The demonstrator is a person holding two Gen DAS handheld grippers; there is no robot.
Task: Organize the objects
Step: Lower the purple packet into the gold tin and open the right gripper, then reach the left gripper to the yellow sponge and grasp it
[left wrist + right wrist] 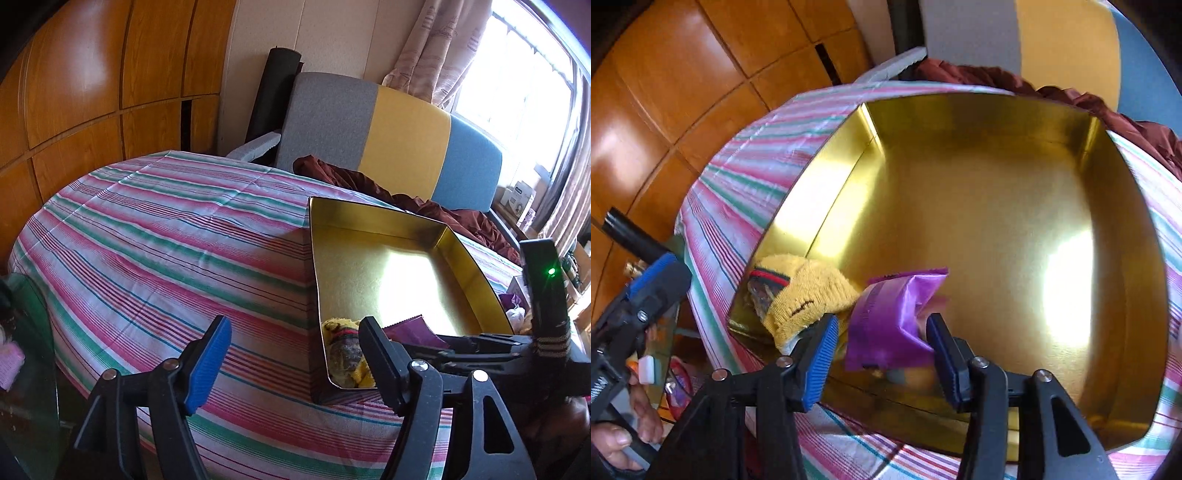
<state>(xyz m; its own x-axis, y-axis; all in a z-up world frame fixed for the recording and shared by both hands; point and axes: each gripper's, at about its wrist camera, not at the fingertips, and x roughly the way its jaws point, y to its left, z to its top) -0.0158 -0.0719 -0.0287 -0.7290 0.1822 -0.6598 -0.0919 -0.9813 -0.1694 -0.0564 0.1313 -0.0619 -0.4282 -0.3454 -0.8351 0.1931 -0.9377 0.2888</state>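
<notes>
A gold metal tin (458, 254) (997, 155) stands open on the striped tablecloth (155, 243). Inside, at its near left corner, lie a yellow knitted sock (809, 291) (354, 373) and a purple shiny packet (890, 314) (413, 332). My right gripper (882, 354) hangs over the tin's near wall with its jaws open; the packet lies between the fingers, seemingly loose. My left gripper (295, 362) is open and empty over the cloth, just left of the tin's near corner. The right gripper also shows in the left wrist view (480, 343).
A grey, yellow and blue sofa (399, 136) with a maroon cloth (424, 199) stands behind the table. Wooden cabinets (92, 85) fill the left. A glass side table (26, 354) with small items sits at the lower left. A window (517, 74) is at the right.
</notes>
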